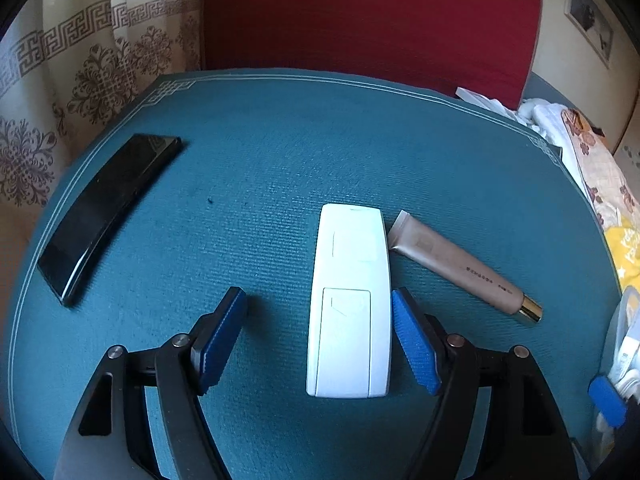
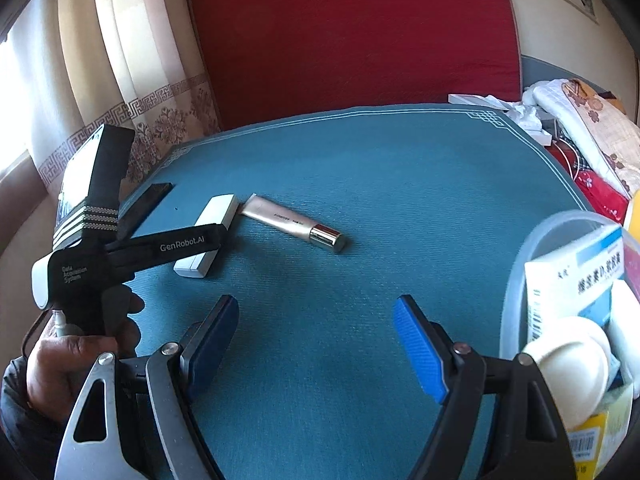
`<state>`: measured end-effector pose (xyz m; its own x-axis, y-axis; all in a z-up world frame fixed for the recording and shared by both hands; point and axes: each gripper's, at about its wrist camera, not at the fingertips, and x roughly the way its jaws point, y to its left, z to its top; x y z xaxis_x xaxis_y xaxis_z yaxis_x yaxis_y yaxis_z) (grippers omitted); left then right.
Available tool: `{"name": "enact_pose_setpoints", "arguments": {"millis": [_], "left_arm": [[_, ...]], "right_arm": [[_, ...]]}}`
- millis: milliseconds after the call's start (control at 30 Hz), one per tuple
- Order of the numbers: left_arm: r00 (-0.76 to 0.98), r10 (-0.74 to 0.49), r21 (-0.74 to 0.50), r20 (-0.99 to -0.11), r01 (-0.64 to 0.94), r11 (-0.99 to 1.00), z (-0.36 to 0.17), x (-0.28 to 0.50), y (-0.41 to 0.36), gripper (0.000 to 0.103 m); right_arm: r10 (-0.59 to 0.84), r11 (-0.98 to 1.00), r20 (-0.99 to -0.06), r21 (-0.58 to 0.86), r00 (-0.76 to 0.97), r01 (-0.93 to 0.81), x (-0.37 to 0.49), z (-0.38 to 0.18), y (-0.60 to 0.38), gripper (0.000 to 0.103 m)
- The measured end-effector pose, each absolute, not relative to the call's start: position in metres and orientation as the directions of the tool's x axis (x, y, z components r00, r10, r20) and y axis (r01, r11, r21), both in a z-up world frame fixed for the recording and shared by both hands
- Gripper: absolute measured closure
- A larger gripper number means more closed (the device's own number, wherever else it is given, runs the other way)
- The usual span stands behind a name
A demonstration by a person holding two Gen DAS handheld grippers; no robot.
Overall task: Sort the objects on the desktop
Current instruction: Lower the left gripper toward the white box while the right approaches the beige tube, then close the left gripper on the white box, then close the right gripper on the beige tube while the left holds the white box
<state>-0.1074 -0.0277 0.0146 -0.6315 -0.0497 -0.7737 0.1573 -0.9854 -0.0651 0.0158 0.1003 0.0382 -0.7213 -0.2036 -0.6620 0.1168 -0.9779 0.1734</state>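
Left gripper (image 1: 320,344) was spread wide astride the white remote (image 1: 349,304), right pad just beside its edge, likely lining up a pinch. The beige tube (image 1: 460,266) lay just right of the remote. Right gripper (image 2: 316,344) hung spread and empty, well apart from the remote.

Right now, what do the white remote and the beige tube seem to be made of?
White remote: likely hard matte plastic; crisp moulded seams around a battery cover. Beige tube: probably soft satin plastic, its flat end crimped, with a shiny metallic-looking gold cap.
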Motion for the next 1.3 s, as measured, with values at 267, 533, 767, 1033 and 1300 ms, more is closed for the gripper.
{"name": "enact_pose_setpoints", "arguments": {"millis": [267, 533, 767, 1033, 1300], "left_arm": [[-0.666, -0.045, -0.041, -0.745, 0.112, -0.993, 0.014, -0.106, -0.023, 0.056], [-0.67, -0.01, -0.09, -0.742, 0.115, -0.989, 0.019, -0.107, -0.032, 0.06], [-0.689, -0.004, -0.127, -0.725, 0.139, -0.982, 0.028, -0.104, -0.046, 0.06], [-0.688, 0.002, -0.149, -0.726, 0.155, -0.977, 0.028, -0.104, -0.051, 0.06], [-0.685, 0.012, -0.163, -0.728, 0.157, -0.974, 0.027, -0.103, -0.051, 0.06]], "right_arm": [[-0.176, -0.984, -0.682, 0.122, -0.709, 0.127, -0.005, 0.035, 0.094, 0.02], [-0.127, -0.991, -0.706, 0.067, -0.697, 0.113, -0.035, 0.029, 0.091, 0.02], [-0.104, -0.991, -0.717, 0.013, -0.689, 0.136, -0.056, 0.024, 0.081, 0.02], [-0.094, -0.985, -0.74, -0.03, -0.666, 0.172, -0.08, 0.016, 0.069, 0.033], [-0.111, -0.978, -0.741, -0.036, -0.663, 0.205, -0.081, 0.016, 0.063, 0.054]]}}
